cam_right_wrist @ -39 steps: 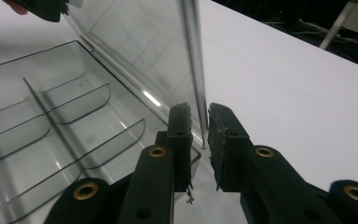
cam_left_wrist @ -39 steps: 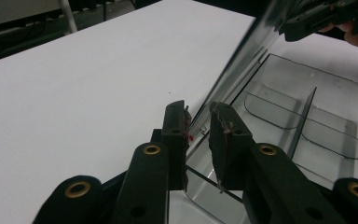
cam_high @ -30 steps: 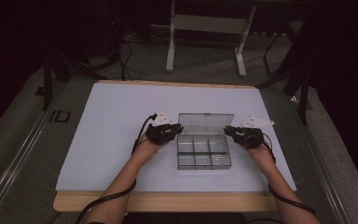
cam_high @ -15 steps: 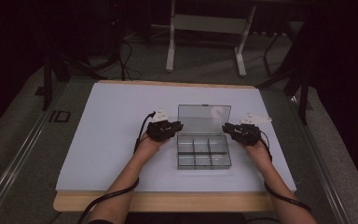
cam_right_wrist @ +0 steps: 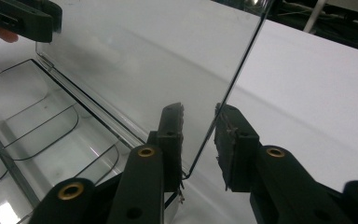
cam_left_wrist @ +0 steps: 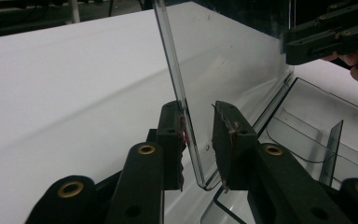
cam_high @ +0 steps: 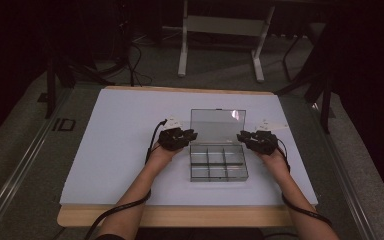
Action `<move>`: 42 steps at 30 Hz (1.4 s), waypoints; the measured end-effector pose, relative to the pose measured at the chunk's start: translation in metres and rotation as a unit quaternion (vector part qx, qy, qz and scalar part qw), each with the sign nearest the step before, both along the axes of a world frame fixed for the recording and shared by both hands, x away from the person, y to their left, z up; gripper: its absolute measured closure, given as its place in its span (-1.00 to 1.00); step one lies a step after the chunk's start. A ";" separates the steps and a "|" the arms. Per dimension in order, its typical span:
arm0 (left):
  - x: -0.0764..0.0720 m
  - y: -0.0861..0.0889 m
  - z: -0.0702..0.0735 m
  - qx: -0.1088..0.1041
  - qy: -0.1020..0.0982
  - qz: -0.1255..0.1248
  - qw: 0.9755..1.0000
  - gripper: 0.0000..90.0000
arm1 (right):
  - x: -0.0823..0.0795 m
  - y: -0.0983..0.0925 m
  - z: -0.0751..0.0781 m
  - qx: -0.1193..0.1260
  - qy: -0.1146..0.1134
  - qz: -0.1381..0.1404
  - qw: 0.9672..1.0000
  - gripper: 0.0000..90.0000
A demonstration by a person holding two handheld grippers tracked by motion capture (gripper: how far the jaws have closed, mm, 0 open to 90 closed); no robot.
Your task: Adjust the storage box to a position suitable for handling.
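The clear box point(cam_high: 218, 164) is sitting mid-surface with its lid point(cam_high: 218, 125) already standing upright at the far side. Left gripper point(cam_left_wrist: 199, 140) and right gripper point(cam_right_wrist: 199, 140) have just been opening, released around the lid's side edges; withdrawing is left.

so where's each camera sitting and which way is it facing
High view: above the person's side, looking forward and down at the table; both forearms, left gripper, right gripper.
Left gripper view: on that gripper, looking along its jaws, the raised lid between them; other gripper far right.
Right gripper view: mirrored, lid edge between jaws, compartments at left.
All three share the clear box.
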State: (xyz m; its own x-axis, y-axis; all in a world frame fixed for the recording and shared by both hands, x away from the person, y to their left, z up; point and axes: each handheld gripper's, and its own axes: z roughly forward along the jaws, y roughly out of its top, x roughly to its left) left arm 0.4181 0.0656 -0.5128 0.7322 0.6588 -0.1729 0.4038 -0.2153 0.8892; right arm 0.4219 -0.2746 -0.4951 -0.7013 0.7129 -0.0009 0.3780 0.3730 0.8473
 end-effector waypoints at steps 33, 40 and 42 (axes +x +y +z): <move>0.009 -0.003 -0.014 -0.029 0.059 0.011 0.998 0.32 | 0.007 0.006 -0.006 -0.002 0.044 -0.025 0.999 0.30; 0.011 -0.003 -0.017 -0.027 0.076 0.028 0.996 0.17 | 0.007 0.008 -0.007 -0.010 0.046 -0.033 0.998 0.27; 0.011 -0.002 -0.018 -0.033 0.084 0.029 0.996 0.14 | 0.007 0.008 -0.007 -0.012 0.047 -0.033 0.998 0.28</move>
